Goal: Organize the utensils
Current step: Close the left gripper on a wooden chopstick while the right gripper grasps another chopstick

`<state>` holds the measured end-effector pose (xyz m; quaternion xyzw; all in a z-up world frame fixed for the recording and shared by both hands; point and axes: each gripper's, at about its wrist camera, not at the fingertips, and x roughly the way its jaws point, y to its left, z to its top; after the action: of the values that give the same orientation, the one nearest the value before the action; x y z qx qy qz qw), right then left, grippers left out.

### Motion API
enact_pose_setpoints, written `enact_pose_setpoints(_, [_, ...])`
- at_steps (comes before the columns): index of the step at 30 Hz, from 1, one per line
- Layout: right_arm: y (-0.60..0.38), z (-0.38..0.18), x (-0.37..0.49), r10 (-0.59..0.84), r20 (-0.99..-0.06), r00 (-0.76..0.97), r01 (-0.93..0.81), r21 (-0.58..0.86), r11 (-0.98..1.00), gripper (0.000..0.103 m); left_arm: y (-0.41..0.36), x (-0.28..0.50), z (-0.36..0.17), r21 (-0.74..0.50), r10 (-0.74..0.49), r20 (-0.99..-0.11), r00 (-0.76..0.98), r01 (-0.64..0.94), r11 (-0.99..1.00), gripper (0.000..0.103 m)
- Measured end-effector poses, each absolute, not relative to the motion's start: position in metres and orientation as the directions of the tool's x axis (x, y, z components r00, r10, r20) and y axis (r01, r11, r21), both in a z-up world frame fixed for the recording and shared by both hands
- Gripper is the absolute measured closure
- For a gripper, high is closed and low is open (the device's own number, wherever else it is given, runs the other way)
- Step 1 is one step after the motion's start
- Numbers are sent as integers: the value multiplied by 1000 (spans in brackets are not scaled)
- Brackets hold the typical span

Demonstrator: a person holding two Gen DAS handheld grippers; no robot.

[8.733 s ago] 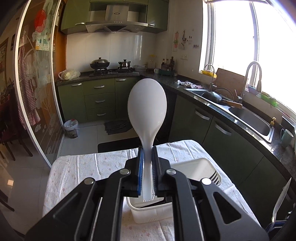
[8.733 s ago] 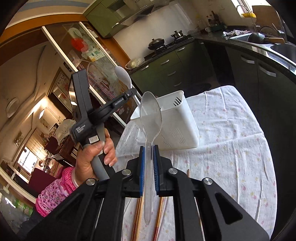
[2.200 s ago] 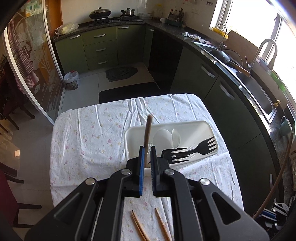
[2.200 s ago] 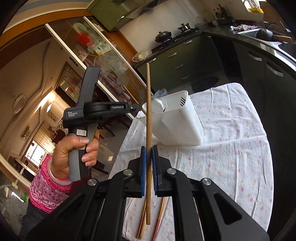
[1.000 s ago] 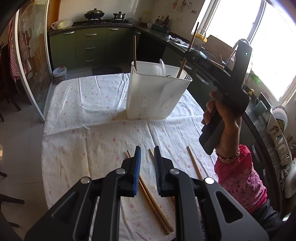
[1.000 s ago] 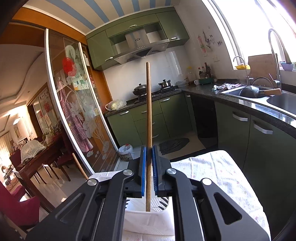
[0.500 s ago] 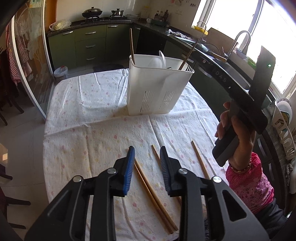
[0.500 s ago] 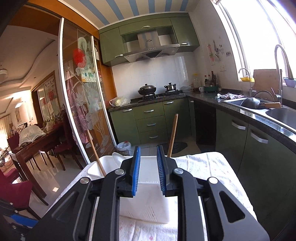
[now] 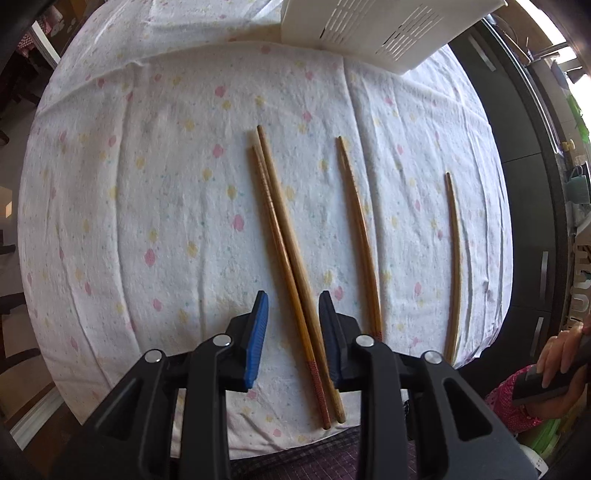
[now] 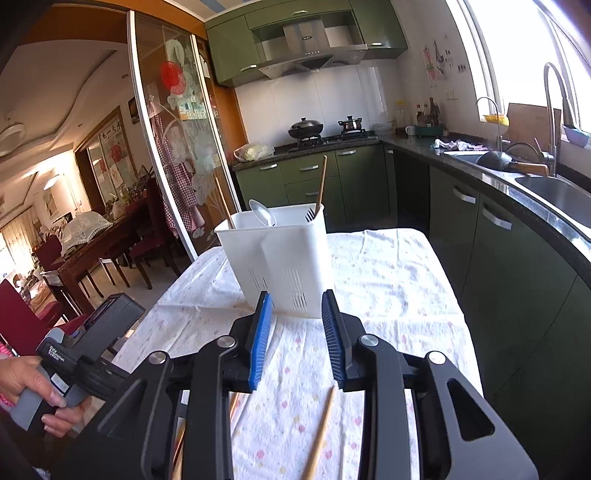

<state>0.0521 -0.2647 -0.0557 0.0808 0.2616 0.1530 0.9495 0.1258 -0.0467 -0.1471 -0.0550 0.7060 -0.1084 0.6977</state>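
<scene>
Several wooden chopsticks lie on the flowered tablecloth (image 9: 155,192). My left gripper (image 9: 293,308) is open and hovers low over a touching pair of chopsticks (image 9: 286,254), one finger on each side of them. A third chopstick (image 9: 360,229) and a fourth chopstick (image 9: 455,258) lie to the right. My right gripper (image 10: 296,308) is open and empty, facing the white utensil holder (image 10: 284,258). The holder contains two upright chopsticks (image 10: 320,184), a clear spoon (image 10: 263,213) and a black fork (image 10: 309,215). The holder's base (image 9: 373,33) also shows at the top of the left wrist view.
The table's front edge (image 9: 258,443) is just below my left gripper. Dark green cabinets (image 10: 517,266) and a counter with a sink (image 10: 554,192) run along the right. A glass sliding door (image 10: 173,155) and dining chairs (image 10: 151,236) stand to the left.
My left gripper has dropped down close to the cloth over the chopstick pair and opened wider. My right gripper has let its chopstick go into the holder, opened wider and pulled back.
</scene>
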Motion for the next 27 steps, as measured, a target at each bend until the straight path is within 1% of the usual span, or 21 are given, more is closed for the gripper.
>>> enact_pose_setpoints(3, [-276,-63,41,336,-479,811,-242,248,938,73,-47,125,-150,-189,-187,-982,-33,57,980,77])
enact_pose_setpoints(9, [-287,-67,38,354,-494,794,-242,276,930,73,-49,120,-156,-146,-143,-987,-67,40,989,77])
enact_pose_setpoints(12, [-284,-64,41,358,-502,788,-246,276,929,68,-51,118,-159,-132,-129,-989,-77,33,991,76])
enact_pose_setpoints(16, [-268,-64,45,379,-554,741,-271,270,924,67,-55,122,-160,-116,-114,-989,-92,13,993,76])
enact_pose_setpoints(20, [-240,-65,52,378,-633,676,-307,224,925,58,-62,130,-160,-105,-105,-989,-109,0,994,76])
enact_pose_setpoints(23, [-221,-68,56,373,-694,616,-341,191,920,52,-64,136,-160,-110,-110,-987,-117,-10,994,94])
enact_pose_setpoints(25, [-210,-72,63,373,-740,559,-367,183,912,48,-63,140,-161,-113,-114,-986,-119,-11,994,95])
enact_pose_setpoints(27, [-199,-82,75,394,-796,459,-385,222,896,46,-61,143,-162,-116,-117,-986,-118,-12,993,95])
